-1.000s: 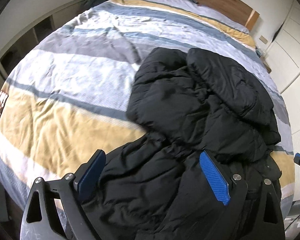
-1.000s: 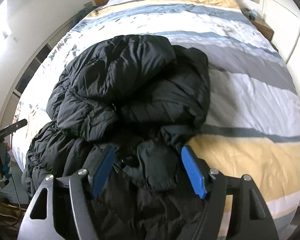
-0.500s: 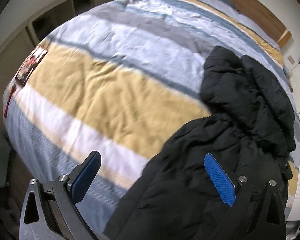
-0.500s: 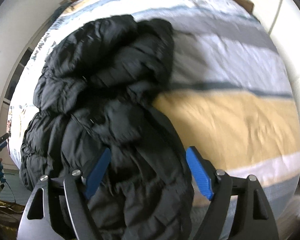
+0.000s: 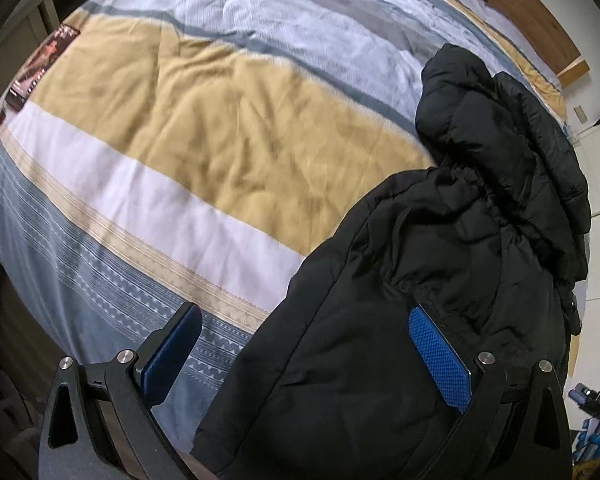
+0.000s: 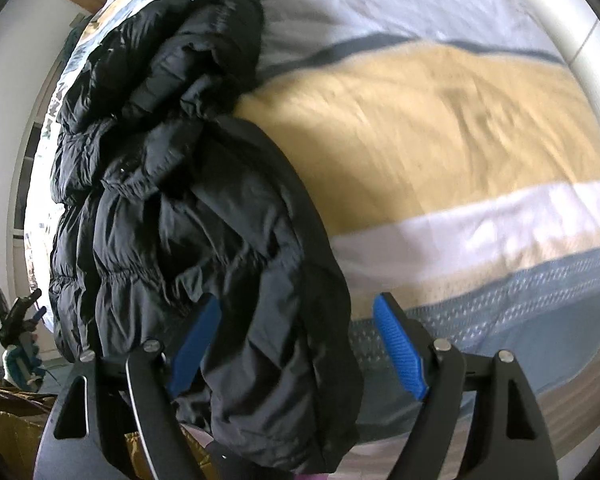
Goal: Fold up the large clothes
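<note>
Below, we see the black puffer jacket (image 5: 440, 280) heaped at the foot of the bed (image 5: 188, 128), its hem hanging over the edge of the striped duvet. Our left tongs (image 5: 304, 344) have just been opening and stand spread wide, jacket fabric loose between the blue pads. Our right tongs (image 6: 296, 344) have likewise been opening, spread around the jacket's lower edge without pinching it.
</note>
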### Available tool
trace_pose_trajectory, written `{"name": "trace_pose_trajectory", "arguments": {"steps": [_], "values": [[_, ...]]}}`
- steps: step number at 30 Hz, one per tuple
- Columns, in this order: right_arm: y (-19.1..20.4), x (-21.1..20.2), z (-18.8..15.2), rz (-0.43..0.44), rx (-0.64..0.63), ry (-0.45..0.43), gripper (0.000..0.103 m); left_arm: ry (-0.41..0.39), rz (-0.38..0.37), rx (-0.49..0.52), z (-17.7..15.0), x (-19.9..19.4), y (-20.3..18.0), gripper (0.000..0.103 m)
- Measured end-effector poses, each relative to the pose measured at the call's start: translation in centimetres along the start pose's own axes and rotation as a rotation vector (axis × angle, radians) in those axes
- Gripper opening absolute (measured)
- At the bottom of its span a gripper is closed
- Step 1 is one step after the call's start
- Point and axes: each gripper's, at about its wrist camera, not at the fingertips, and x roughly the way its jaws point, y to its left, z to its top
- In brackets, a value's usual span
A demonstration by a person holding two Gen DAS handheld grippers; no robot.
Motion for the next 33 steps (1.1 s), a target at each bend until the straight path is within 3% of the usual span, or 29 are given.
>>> {"name": "trace_pose_trajectory", "arguments": {"steps": [13,25,31,33], "values": [[-1.5,6.6,-2.6,0.083,0.075,0.156,0.079,0.101,-0.087,-0.040,-0.8,3.7,2.2,0.102],[-2.8,9.3,-4.9,0.208,0.157,0.235,0.084,0.231,-0.252,-0.027,-5.3,5.5,1.5,0.102],[-2.3,10.2,-6.1,0.239,0.124,0.264,0.084,0.269,-0.275,-0.006,-7.4,5.2,0.5,0.101],[-2.0,10.2,-6.6,0.228,0.107,0.276,0.083,0.272,-0.269,-0.003,-7.6,5.4,0.1,0.094]]}}
